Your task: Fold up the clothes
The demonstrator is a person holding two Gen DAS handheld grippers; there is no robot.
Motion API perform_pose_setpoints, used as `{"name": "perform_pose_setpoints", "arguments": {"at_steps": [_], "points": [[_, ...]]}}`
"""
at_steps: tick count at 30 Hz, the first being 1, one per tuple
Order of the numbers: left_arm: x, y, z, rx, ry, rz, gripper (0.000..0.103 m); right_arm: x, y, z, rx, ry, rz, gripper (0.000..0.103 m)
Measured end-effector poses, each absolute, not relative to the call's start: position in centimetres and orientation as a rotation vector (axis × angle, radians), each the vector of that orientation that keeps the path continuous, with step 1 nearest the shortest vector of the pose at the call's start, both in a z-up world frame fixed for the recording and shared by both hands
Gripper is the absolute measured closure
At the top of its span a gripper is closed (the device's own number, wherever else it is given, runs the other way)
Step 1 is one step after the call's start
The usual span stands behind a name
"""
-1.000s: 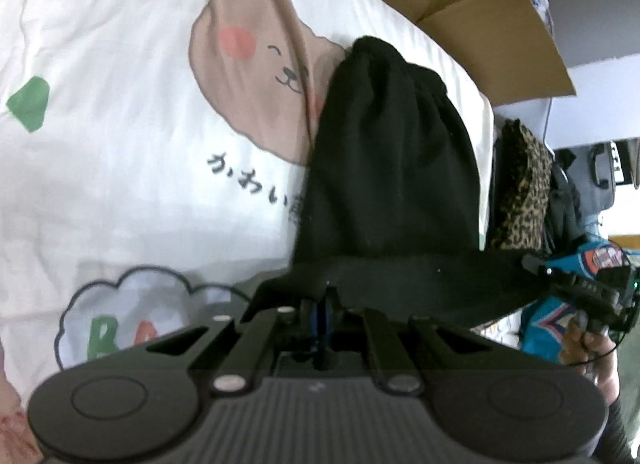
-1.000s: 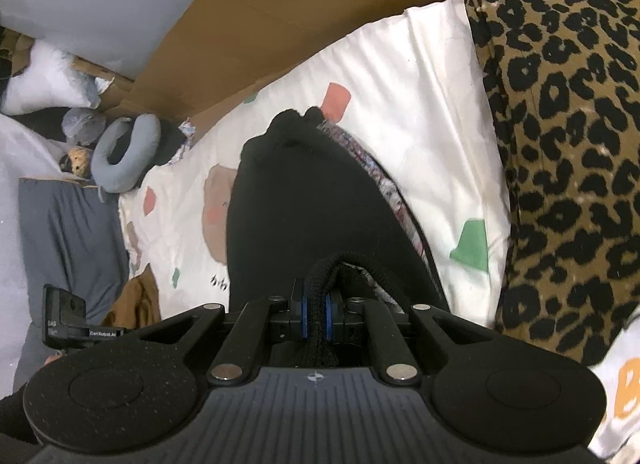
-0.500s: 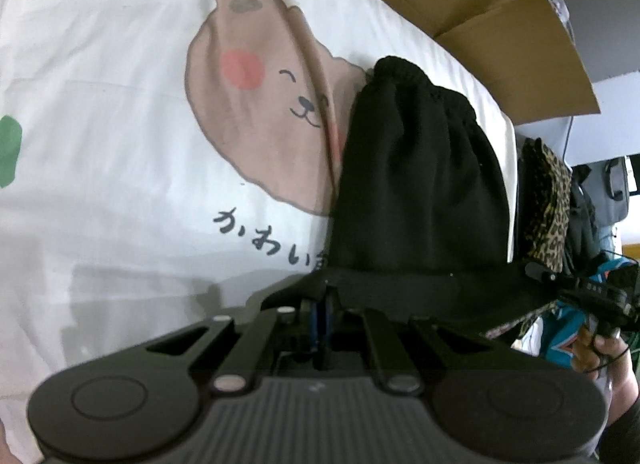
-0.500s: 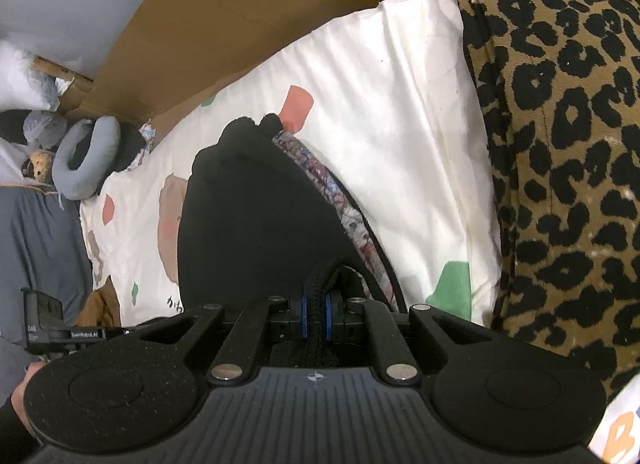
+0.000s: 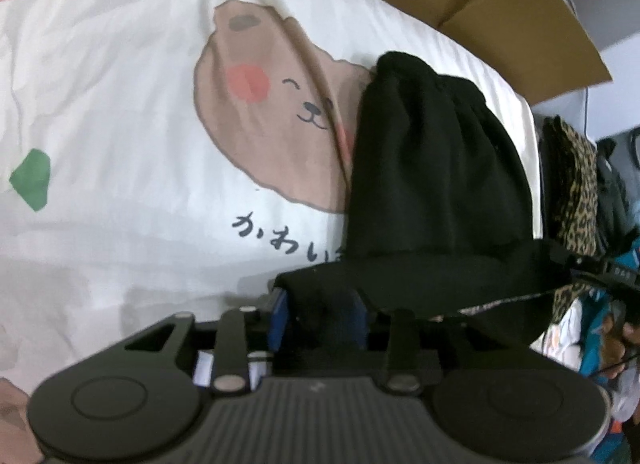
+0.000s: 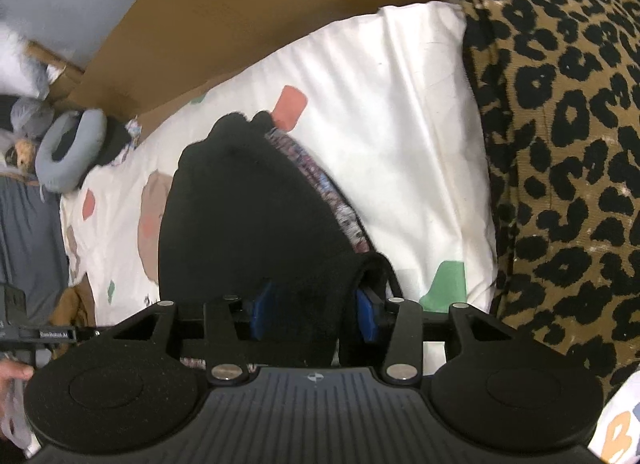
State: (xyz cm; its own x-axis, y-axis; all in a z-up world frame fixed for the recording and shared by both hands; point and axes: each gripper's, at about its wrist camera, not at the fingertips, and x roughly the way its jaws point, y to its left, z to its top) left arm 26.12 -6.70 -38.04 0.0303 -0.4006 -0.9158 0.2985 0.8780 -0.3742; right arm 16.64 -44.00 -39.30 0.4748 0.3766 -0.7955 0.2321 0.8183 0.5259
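I am looking into a bedroom in someone's home. A bed (image 5: 120,103) fills the view, covered by a white sheet printed with a cartoon bear (image 5: 272,119) and coloured patches. A leopard-print blanket (image 6: 560,143) lies beside it, flattened cardboard (image 6: 260,23) leans behind, and a grey neck pillow (image 6: 68,147) sits among soft clutter at the far side.

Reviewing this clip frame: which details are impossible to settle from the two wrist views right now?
- Left wrist view: whether the left gripper pinches the black garment; cloth fills the spread blue pads.
- Right wrist view: same doubt for the right gripper; cloth covers the gap.
- Both views: the garment's near edge, hidden behind the gripper bodies.
- Right wrist view: the patterned lining, too little exposed to identify.
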Motion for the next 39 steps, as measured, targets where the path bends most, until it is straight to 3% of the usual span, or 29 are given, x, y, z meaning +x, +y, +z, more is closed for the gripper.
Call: {"name": "perform_pose_setpoints", "arguments": {"at_steps": [5, 12, 22, 39], "points": [[25.8, -6.2, -37.2, -0.054, 1.412, -0.534, 0.038, 16.2, -43.6, -38.0, 0.585, 1.093, 0.084, 0.03], [25.3, -5.3, -36.2, 0.002, 1.367, -0.528, 0.031, 15.2, -43.6, -36.0, 0.517, 1.065, 0.053, 0.026], [23.4, -5.8, -37.7, 0.099, 1.366, -0.565, 0.03, 12.9, -43.4, -35.3, 0.453, 1.064, 0.025, 0.023], [21.6, -8.6, -40.7, 0.346, 1.305, -0.599, 0.029, 11.7, -39.8, -40.6, 0.285, 1.17, 0.005, 0.021]]}}
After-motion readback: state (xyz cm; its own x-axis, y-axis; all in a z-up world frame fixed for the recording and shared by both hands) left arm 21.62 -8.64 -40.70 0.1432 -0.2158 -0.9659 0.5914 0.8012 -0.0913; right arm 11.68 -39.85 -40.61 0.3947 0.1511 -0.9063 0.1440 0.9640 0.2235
